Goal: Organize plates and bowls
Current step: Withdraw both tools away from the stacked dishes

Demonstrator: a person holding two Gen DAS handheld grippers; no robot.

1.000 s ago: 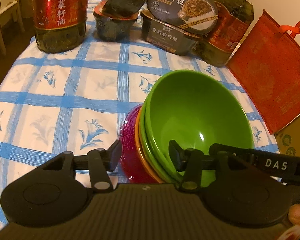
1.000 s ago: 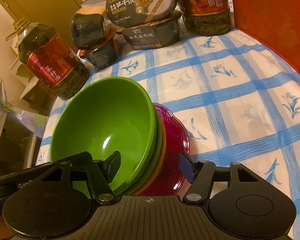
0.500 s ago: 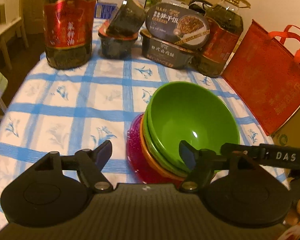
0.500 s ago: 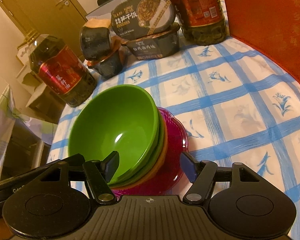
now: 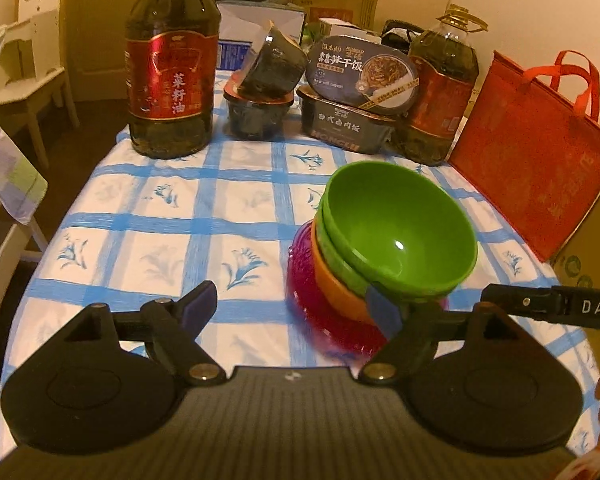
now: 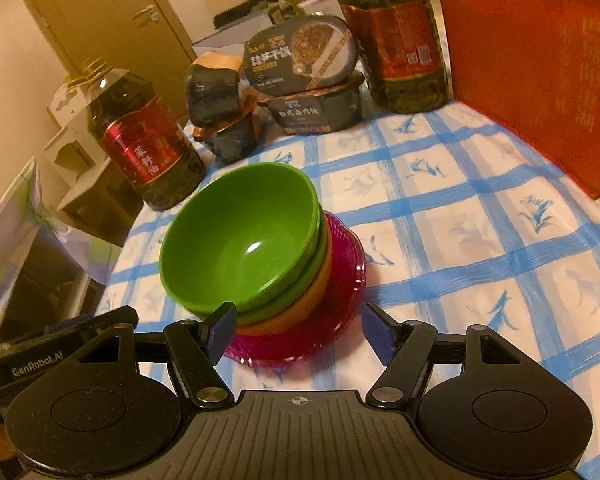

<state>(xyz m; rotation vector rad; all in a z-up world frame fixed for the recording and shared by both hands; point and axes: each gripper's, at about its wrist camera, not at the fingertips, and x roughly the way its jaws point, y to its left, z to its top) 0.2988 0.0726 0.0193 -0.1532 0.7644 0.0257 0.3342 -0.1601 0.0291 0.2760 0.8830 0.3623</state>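
A stack stands on the blue-checked tablecloth: a green bowl [image 5: 396, 228] nested in a second green bowl, then an orange bowl [image 5: 336, 284], all on a magenta plate [image 5: 304, 280]. The stack also shows in the right wrist view, with the green bowl [image 6: 240, 248] on top and the magenta plate [image 6: 340, 312] beneath. My left gripper [image 5: 292, 308] is open and empty, just in front of the stack's left side. My right gripper [image 6: 300, 326] is open and empty, just in front of the stack, touching nothing.
At the table's back stand a large oil bottle [image 5: 170, 76], dark food tubs [image 5: 260, 108], boxed meals [image 5: 352, 100] and a second oil bottle [image 5: 440, 92]. A red tote bag [image 5: 536, 168] stands at the right edge. A white chair [image 5: 28, 88] is off to the left.
Both grippers have drawn back and up from the stack and opened wider. The bowls and plate stay where they were on the cloth.
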